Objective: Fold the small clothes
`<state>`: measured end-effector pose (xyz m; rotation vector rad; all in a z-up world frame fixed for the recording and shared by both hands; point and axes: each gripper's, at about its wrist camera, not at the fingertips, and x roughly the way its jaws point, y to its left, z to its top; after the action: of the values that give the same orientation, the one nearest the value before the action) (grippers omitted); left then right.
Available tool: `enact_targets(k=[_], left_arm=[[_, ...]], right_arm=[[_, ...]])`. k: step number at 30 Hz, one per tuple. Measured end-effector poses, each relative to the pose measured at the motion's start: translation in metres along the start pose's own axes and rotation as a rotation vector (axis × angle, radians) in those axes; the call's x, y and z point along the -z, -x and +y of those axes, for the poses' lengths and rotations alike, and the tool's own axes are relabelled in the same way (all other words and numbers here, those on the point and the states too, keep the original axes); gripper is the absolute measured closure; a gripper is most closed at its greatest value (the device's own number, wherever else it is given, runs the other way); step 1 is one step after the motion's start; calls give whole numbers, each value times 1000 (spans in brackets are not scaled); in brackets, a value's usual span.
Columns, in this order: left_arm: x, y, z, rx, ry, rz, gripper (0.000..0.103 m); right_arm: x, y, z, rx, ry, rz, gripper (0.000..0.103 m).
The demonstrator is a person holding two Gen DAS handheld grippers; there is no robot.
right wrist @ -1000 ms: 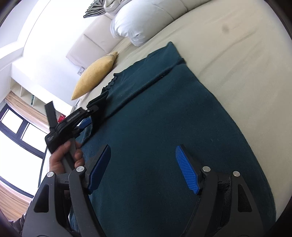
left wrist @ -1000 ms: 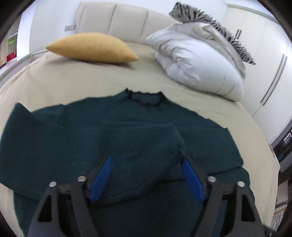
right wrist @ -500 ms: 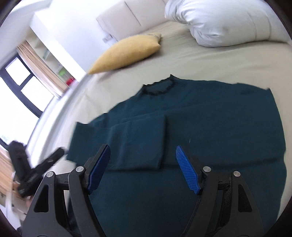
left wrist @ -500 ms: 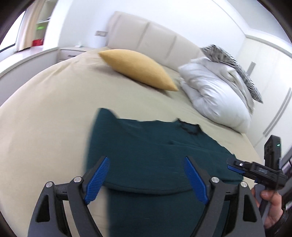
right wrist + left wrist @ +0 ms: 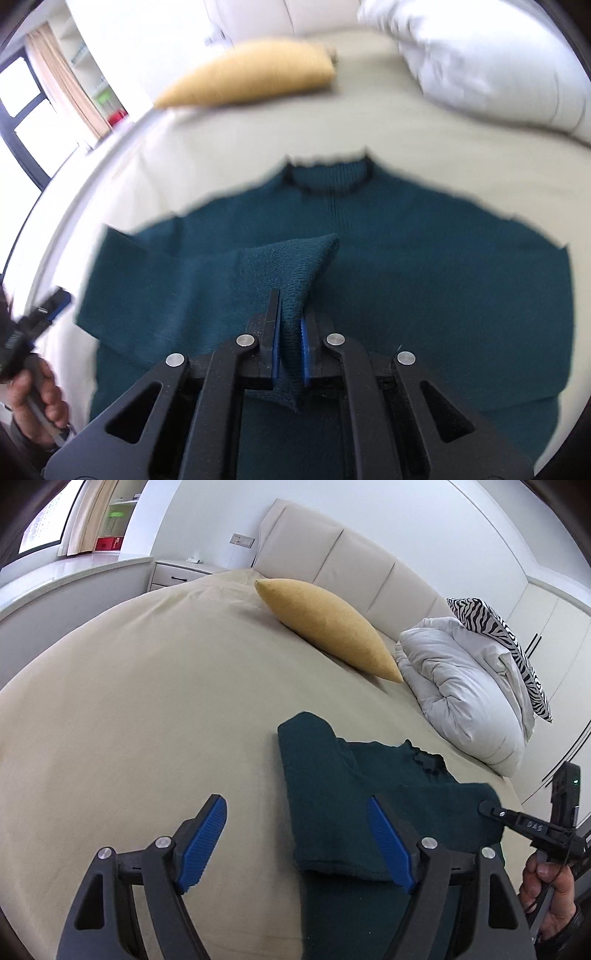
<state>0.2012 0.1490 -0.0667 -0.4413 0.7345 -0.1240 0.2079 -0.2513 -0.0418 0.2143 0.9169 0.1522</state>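
Note:
A dark teal knit sweater [image 5: 424, 266] lies flat on the beige bed, collar toward the headboard, its left sleeve folded across the chest. My right gripper [image 5: 290, 332] is shut on the cuff end of that sleeve [image 5: 295, 266] and lifts it into a small peak. In the left wrist view the sweater [image 5: 332, 794] lies to the right. My left gripper [image 5: 295, 842] is open and empty, over the sweater's left edge and bare sheet. The right gripper [image 5: 524, 823] also shows at that view's right edge.
A yellow pillow [image 5: 328, 627] lies near the headboard. A folded white duvet [image 5: 465, 686] with a zebra-print cushion [image 5: 509, 635] sits at the right. The beige sheet [image 5: 129, 720] stretches wide on the left. White wardrobes stand at the far right.
My right gripper has closed on the folded sleeve's cuff and raised it. My left gripper has let the sleeve go and drawn back to the sweater's left edge, still open.

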Motion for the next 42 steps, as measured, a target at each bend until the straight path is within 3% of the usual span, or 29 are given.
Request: enact_targets(k=[4,8,14,19,20,23,25,30,33,35,38,40,41,42], left_arm=[[-7,-18,-10,-21,-43,30,23],[-14,-52,-12,-64,-59,87,25],[-27,-94,-20,-125,-110,155,32],[-25,-116,-33,-159,-171,171,68],[-24,-117,-36,-159,-188,170,80],[-25,-115,-42,-168,-227,165,94],[-26,-110,-45,-164,-233,153,95],[-24,-113,-46,-181,-257,136,95],[-21,-124,-32,-177,-226,148,92],[-25,-118,-32,-165,-225,150,87],[-29,-97,-26,-156,-177,137,76],[-27,-74,-21,-120,-126,120,52],[-25,-68,-21,-116,-122,119,44],[-21,-60,-23,-114,-129,123,42]], right_arm=[[-7,42,-24,15,-35,-104,96],[3,19,-65,57,-78,-6,96],[13,2,-88,1,-130,1,96],[22,-13,-93,-3,-118,24,92],[23,-17,-94,2,-115,31,93],[26,-23,-99,16,-120,24,96],[27,-17,-100,29,-126,2,97],[23,2,-97,41,-128,-61,97],[28,-21,-111,66,-160,16,97],[31,-26,-120,23,-206,14,97],[29,-21,-112,20,-192,31,92],[30,-11,-108,-16,-213,30,89],[31,-8,-108,-32,-230,32,85],[31,-6,-109,-47,-248,34,74]])
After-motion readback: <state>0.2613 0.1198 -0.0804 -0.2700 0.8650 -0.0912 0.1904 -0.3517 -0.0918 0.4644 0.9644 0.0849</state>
